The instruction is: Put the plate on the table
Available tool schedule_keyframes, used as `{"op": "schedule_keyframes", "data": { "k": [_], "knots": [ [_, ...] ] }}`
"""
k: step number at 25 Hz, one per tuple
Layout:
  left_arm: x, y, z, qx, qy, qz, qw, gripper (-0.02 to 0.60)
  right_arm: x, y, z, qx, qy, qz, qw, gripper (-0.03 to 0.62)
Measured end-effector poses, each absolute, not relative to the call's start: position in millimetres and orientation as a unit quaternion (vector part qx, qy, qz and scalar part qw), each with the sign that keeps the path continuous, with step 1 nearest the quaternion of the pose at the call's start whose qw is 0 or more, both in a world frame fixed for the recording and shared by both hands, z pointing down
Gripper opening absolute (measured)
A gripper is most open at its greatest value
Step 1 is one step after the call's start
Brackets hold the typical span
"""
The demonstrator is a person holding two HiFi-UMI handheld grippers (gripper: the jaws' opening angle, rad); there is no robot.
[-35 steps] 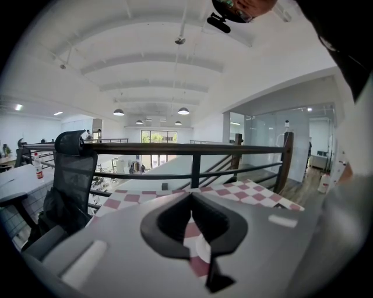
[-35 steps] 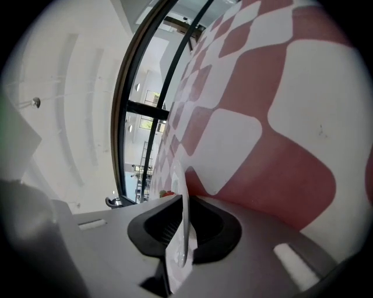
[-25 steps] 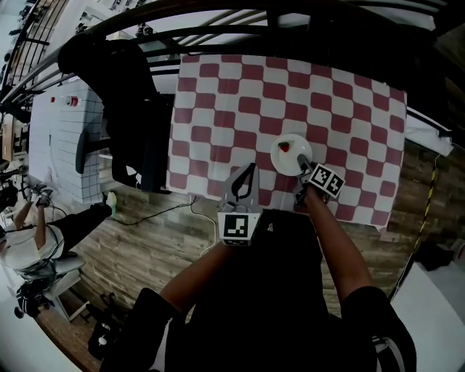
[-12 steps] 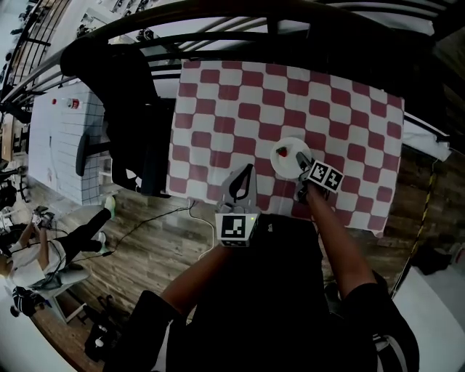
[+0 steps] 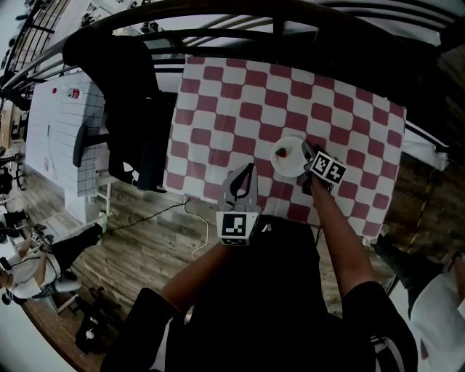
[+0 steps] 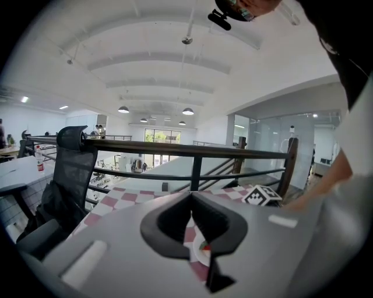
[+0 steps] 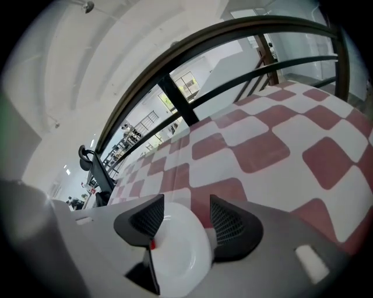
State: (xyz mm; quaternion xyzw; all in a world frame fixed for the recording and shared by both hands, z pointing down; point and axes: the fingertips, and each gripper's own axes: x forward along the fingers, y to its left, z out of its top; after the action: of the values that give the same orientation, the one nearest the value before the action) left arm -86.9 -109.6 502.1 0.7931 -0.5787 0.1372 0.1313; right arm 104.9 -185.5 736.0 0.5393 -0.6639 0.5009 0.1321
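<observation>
**Plate down on the cloth, right jaws wide around it**

From the head view: the plate (image 5: 289,157) lies flat on the table (image 5: 218,109), on the red-and-white checked cloth (image 5: 341,109), with a small red bit (image 5: 281,152) on its left half. The right forearm (image 5: 338,232) reaches out straight from the body, and the right gripper (image 5: 306,152) sits at the plate's right rim with its marker cube (image 5: 327,169) just behind. The left gripper (image 5: 247,174) hangs to the plate's left and nearer the person, over the table's near edge, with the left forearm (image 5: 196,280) bent in behind it. The plate is close to that near edge. Beyond the plate the cloth runs wide and bare up to the dark railing (image 5: 276,22). A black chair (image 5: 123,109) stands well left of the plate, off the table's left side.

Over to the left gripper view: the left gripper (image 6: 191,197) points level across the table, its tips meeting with nothing between them. The plate (image 6: 201,254) peeks through the gap below the tips. The right gripper's marker cube (image 6: 261,195) shows to the plate's right, and the railing (image 6: 192,152) crosses behind.

Now the right gripper view: the right gripper (image 7: 186,218) has its jaws well apart, one ribbed pad on each side of the plate (image 7: 178,247). I cannot tell whether either pad touches the rim. The red bit (image 7: 152,245) is at the plate's left edge, and open checked cloth (image 7: 262,151) stretches beyond the plate to the railing (image 7: 175,96).
</observation>
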Motion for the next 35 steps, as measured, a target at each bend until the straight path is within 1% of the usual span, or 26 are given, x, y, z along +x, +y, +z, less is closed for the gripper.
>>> {"op": "schedule_keyframes", "data": {
  "k": [6, 9, 11, 14, 19, 26, 30, 33, 35],
  "knots": [
    [-73, -110, 498, 0.801, -0.568, 0.131, 0.137, 0.009, 118, -201, 705, 0.541, -0.687, 0.475, 0.098, 0.235],
    [-72, -109, 493, 0.803, -0.569, 0.133, 0.115, 0.009, 117, -199, 682, 0.541, -0.700, 0.458, 0.086, 0.230],
    [-72, -109, 485, 0.807, -0.568, 0.133, 0.093, 0.011, 111, -198, 662, 0.539, -0.713, 0.443, 0.072, 0.230],
    [-70, -106, 476, 0.811, -0.565, 0.117, 0.098, 0.009, 98, -197, 621, 0.536, -0.742, 0.401, 0.051, 0.222],
    [-63, -101, 464, 0.820, -0.557, 0.095, 0.088, 0.009, 81, -186, 559, 0.542, -0.787, 0.288, 0.058, 0.206],
    [-62, -91, 438, 0.822, -0.559, 0.056, 0.093, 0.009, 60, -149, 502, 0.537, -0.804, 0.255, 0.020, 0.185],
    [-57, -84, 429, 0.830, -0.549, 0.049, 0.087, 0.009, 61, -126, 478, 0.555, -0.796, 0.243, 0.014, 0.151],
    [-58, -79, 427, 0.832, -0.547, 0.044, 0.083, 0.009, 62, -111, 459, 0.574, -0.782, 0.241, 0.000, 0.080],
    [-57, -76, 420, 0.836, -0.543, 0.036, 0.078, 0.009, 61, -103, 445, 0.583, -0.780, 0.227, -0.006, 0.044]
  ]
}}
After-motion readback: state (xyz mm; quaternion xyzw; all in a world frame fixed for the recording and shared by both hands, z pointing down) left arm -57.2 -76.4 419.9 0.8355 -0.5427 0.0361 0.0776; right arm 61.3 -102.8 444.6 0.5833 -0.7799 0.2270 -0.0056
